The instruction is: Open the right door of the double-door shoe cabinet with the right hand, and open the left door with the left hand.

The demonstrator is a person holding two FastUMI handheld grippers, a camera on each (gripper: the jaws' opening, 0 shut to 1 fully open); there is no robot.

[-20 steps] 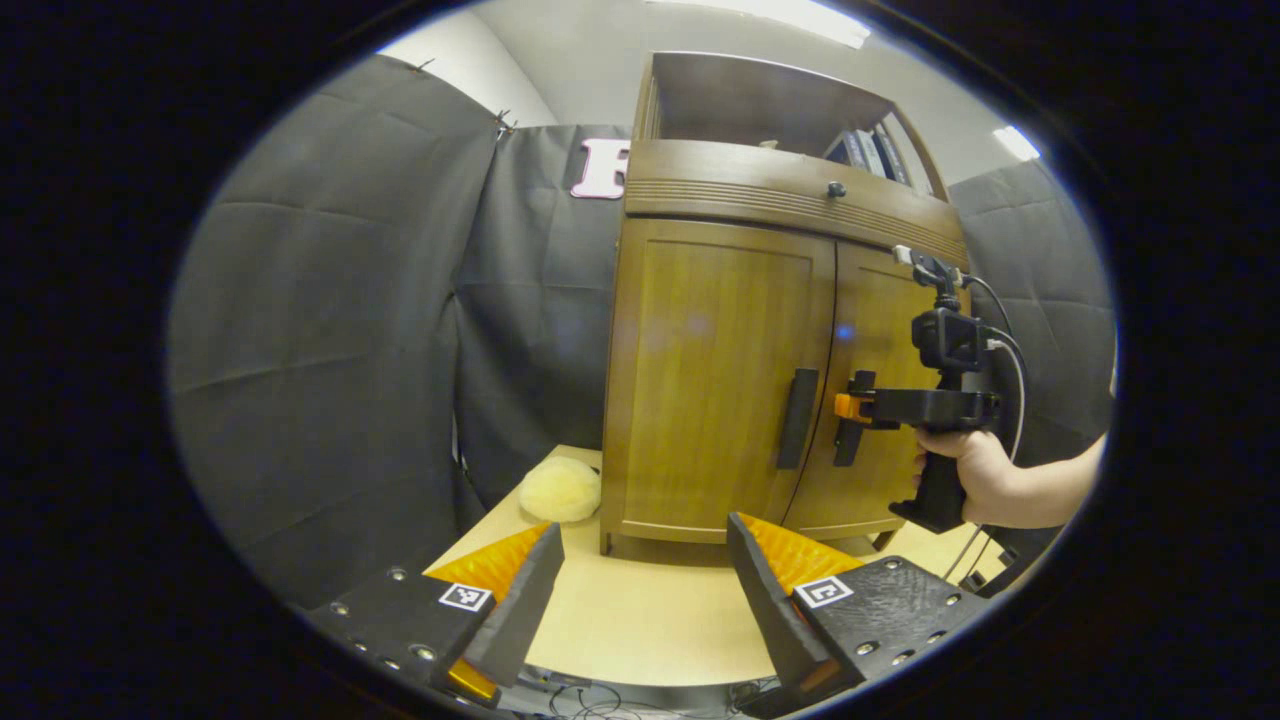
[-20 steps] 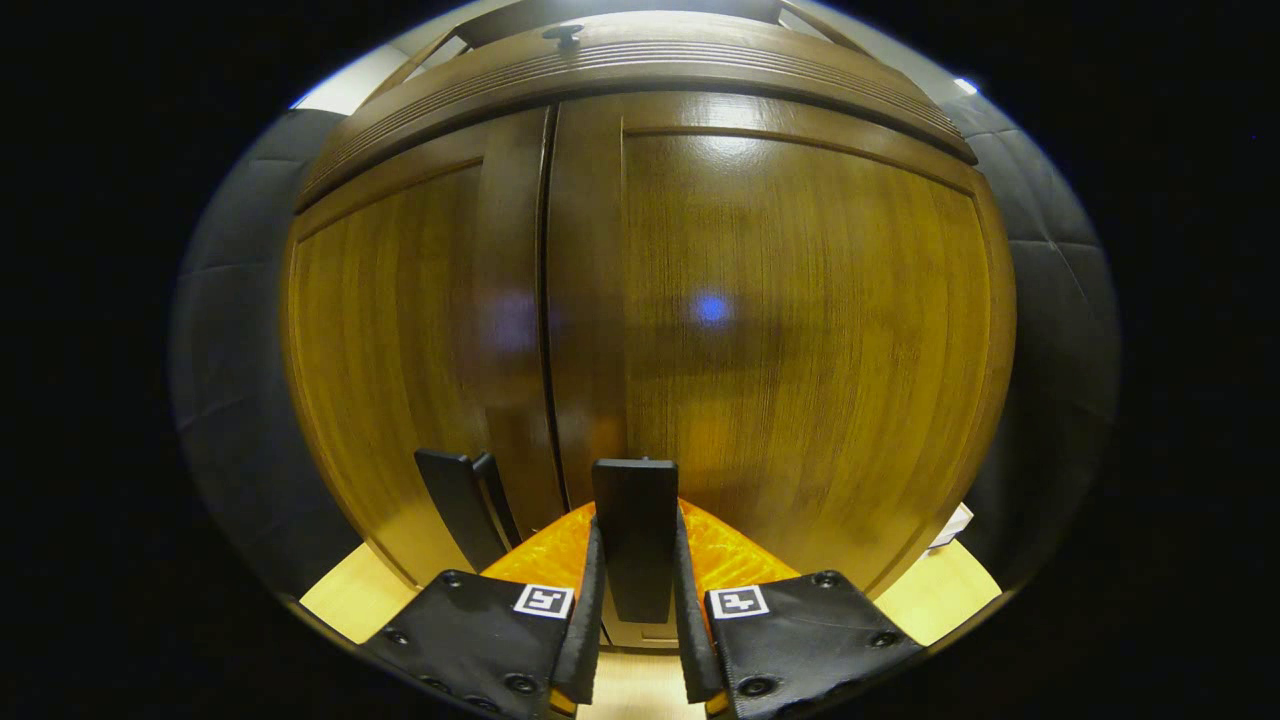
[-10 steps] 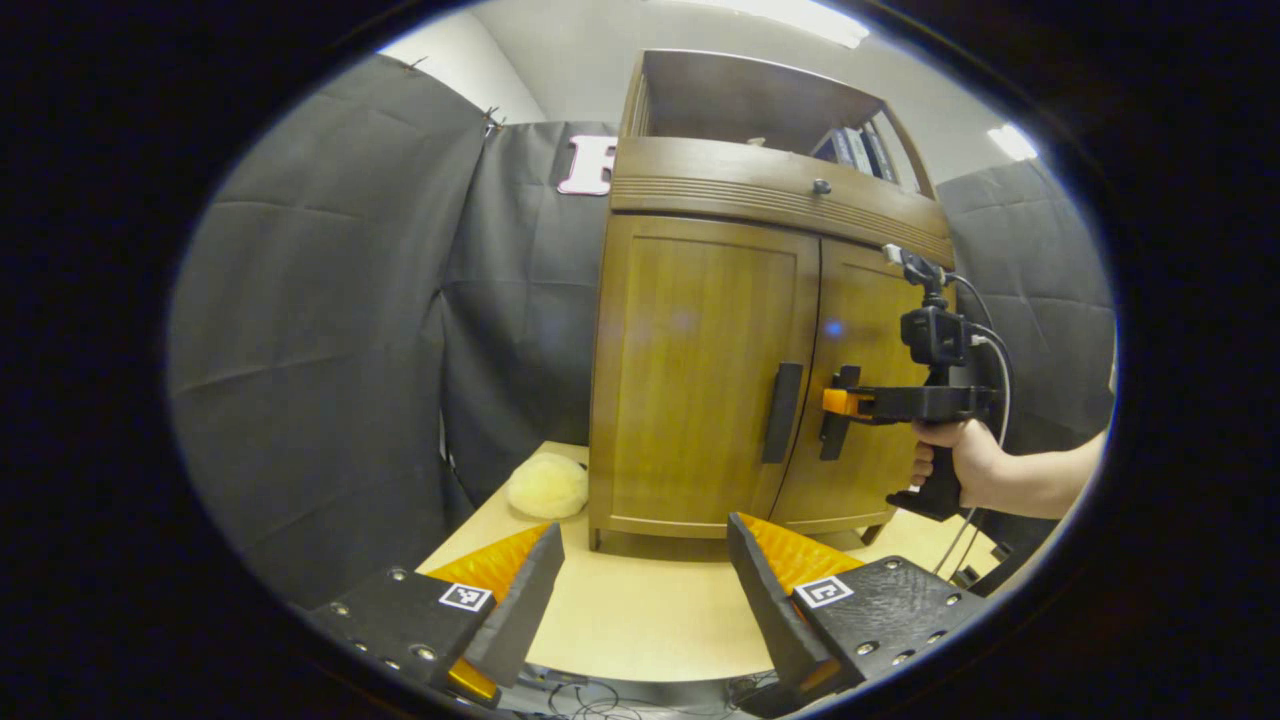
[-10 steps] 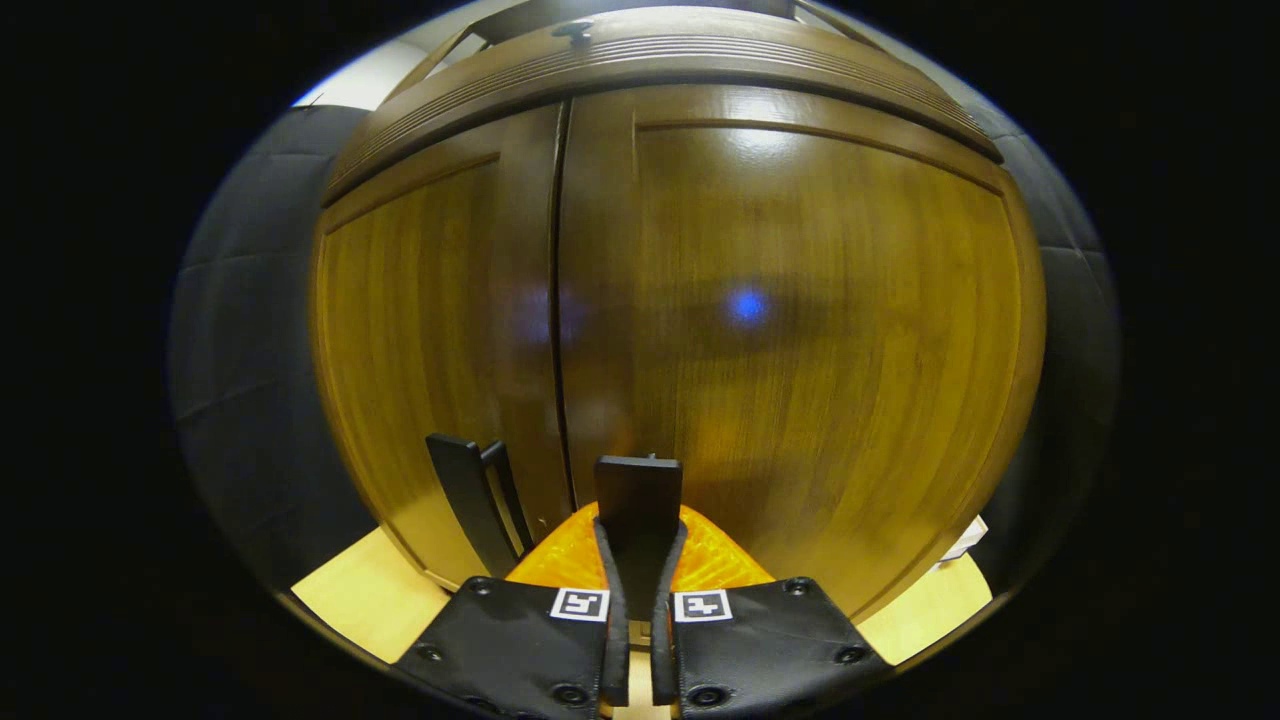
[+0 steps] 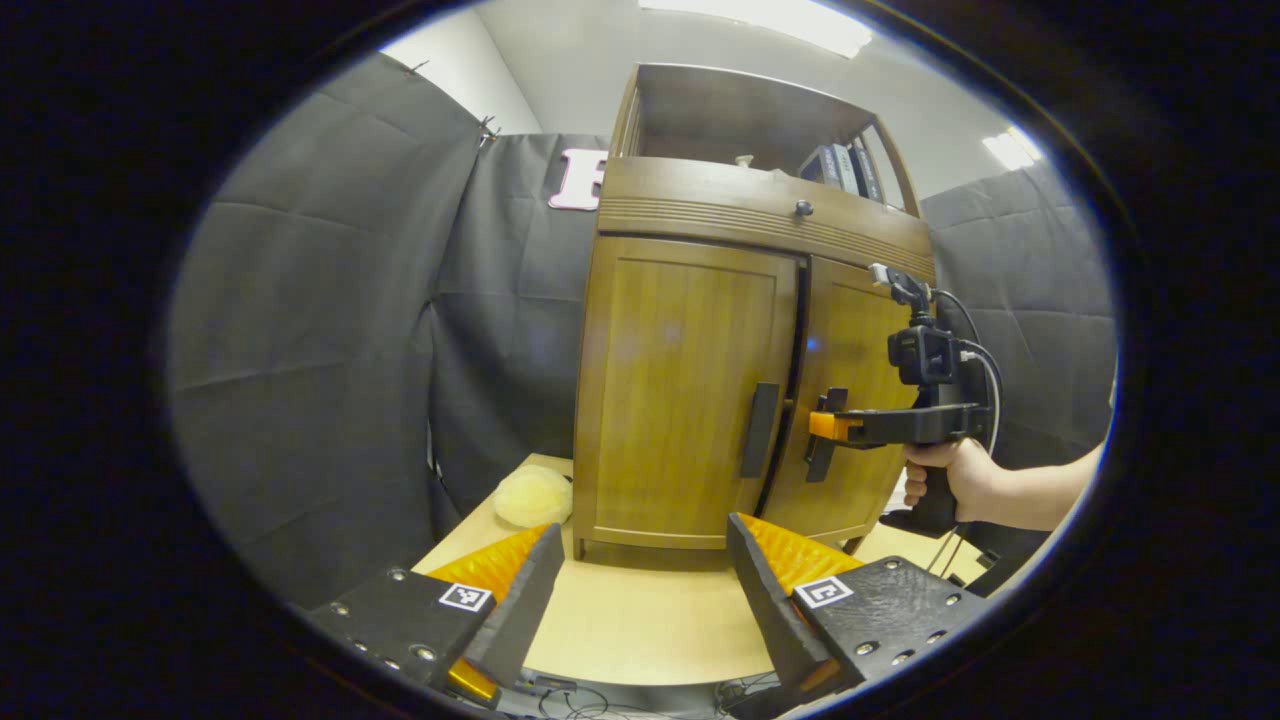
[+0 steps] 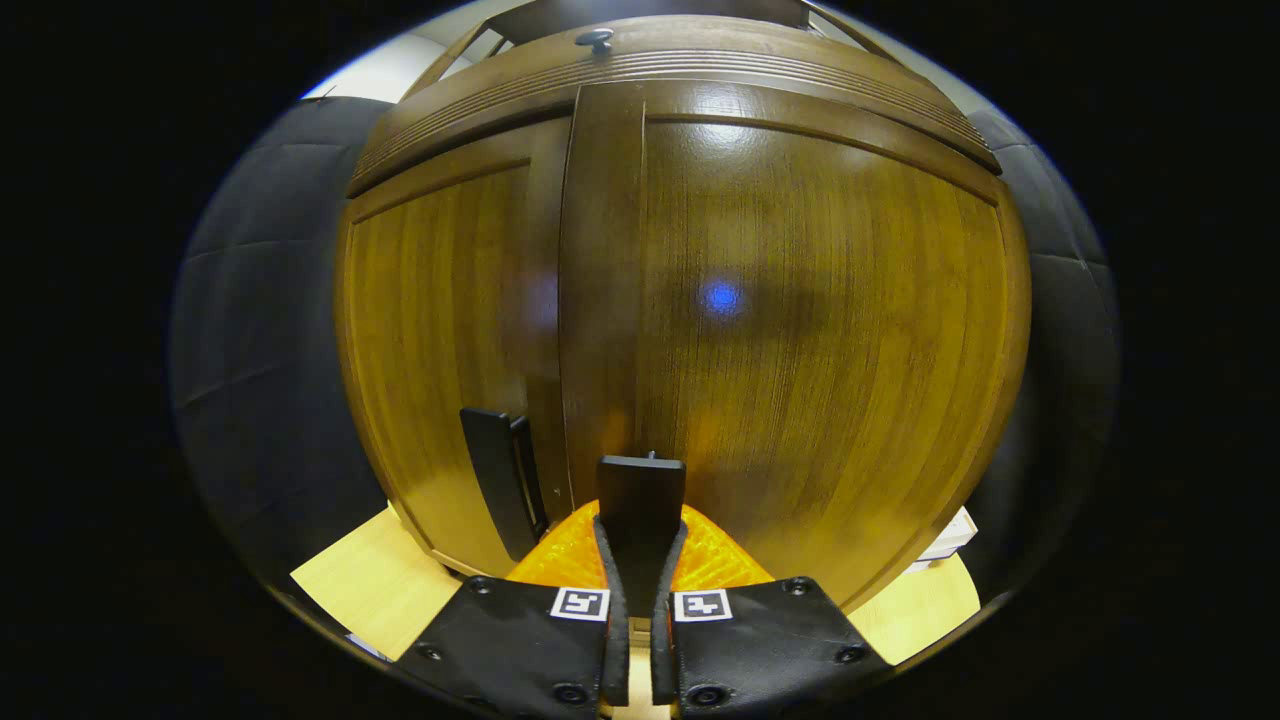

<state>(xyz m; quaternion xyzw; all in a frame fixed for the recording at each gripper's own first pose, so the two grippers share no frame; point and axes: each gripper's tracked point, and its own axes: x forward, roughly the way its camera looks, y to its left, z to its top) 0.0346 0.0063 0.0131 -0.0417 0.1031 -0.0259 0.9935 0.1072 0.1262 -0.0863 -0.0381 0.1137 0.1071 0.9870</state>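
Note:
The wooden shoe cabinet (image 5: 690,300) stands on a light table (image 5: 640,620). My right gripper (image 6: 640,600) is shut on the dark upright handle of the right door (image 6: 641,500), both fingers pressing its sides. The right door (image 6: 820,330) stands slightly ajar, its inner edge proud of the left door (image 6: 440,330), and a dark gap shows between the doors in the left gripper view. The left door handle (image 5: 759,430) is free. My left gripper (image 5: 640,590) hangs open, well in front of the cabinet, above the table. A hand holds the right gripper (image 5: 825,428) at the right door handle.
A pale yellow fluffy ball (image 5: 533,495) lies on the table at the cabinet's left foot. A drawer with a small knob (image 5: 802,208) sits above the doors, and books (image 5: 840,165) stand in the open top shelf. Black cloth walls close in left and right.
My right gripper closed on the right door handle and the right door has swung out a little. The left gripper has drawn slightly back, still open.

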